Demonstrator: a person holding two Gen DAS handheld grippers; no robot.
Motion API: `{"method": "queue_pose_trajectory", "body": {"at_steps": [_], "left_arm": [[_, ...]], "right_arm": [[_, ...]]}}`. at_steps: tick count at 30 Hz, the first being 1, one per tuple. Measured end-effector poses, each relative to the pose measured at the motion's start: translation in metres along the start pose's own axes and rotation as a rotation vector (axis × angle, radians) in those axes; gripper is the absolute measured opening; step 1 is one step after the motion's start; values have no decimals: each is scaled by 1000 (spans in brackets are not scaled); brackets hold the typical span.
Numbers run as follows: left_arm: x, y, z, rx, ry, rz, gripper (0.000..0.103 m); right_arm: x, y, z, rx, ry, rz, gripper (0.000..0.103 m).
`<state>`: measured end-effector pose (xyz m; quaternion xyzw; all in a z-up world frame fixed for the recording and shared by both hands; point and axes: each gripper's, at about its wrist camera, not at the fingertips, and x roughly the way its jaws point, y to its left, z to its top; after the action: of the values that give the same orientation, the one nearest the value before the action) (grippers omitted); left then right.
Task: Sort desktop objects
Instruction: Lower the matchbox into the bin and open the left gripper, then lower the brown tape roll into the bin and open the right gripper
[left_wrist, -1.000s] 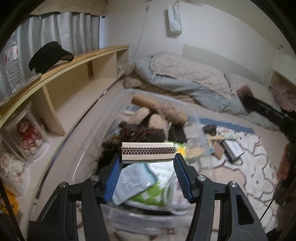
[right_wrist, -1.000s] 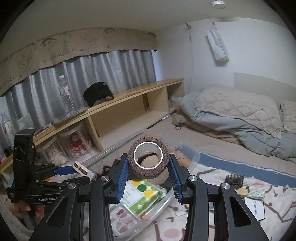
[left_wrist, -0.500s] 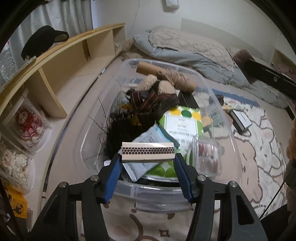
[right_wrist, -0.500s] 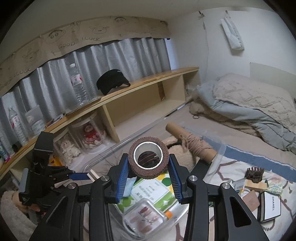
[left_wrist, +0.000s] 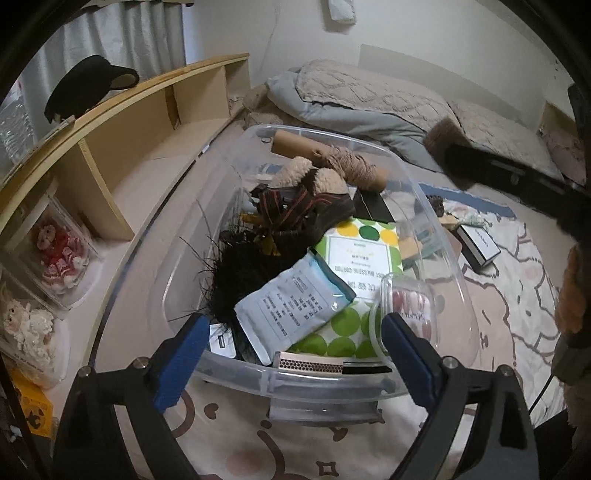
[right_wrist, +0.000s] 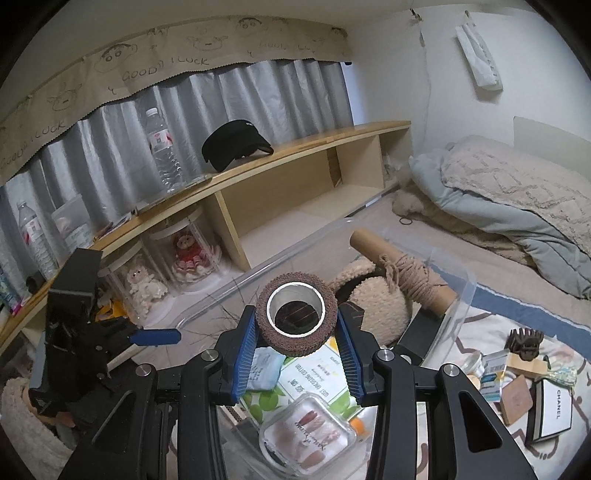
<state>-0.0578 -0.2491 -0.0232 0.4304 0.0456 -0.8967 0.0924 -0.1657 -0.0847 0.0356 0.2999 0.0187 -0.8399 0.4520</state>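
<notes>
Patterned rug (left_wrist: 509, 317): clear bin (left_wrist: 436, 206), boxed items (right_wrist: 550, 410) beside.

bin (left_wrist: 436, 206): open-topped, piled nearly to rim | near wall: matchbox (left_wrist: 309, 365), nail case (left_wrist: 408, 306) crowd it | centre: pouch (left_wrist: 295, 302), green pack (left_wrist: 364, 251), slippers (left_wrist: 314, 199) stacked | far end: twine roll (left_wrist: 332, 158) lies across | left: bare floor strip (left_wrist: 147, 206) to shelf (left_wrist: 122, 147) | right: rug (left_wrist: 517, 295) littered with boxes

Green-dotted packet (left_wrist: 360, 254), brown tape roll (right_wrist: 295, 317), honeycomb-patterned matchbox (left_wrist: 308, 365)
</notes>
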Motion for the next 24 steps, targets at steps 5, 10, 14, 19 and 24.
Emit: {"method": "queue_pose_trajectory", "body": {"at_steps": [5, 10, 14, 19, 24], "left_arm": [[-7, 8, 4, -46, -48, 17, 95], [-20, 18, 7, -94, -120, 39, 95], [-35, 25, 9, -128, -196, 58, 95], [-49, 33, 10, -165, -271, 61, 95], [-59, 34, 10, -171, -323, 76, 95]], "right_arm": [[10, 2, -3, 12, 25, 21, 42], [26, 6, -9, 17, 61, 39, 42], [41, 12, -14, 15, 94, 54, 42], [63, 23, -19, 17, 137, 77, 42], [85, 39, -23, 23, 170, 116, 42]]}}
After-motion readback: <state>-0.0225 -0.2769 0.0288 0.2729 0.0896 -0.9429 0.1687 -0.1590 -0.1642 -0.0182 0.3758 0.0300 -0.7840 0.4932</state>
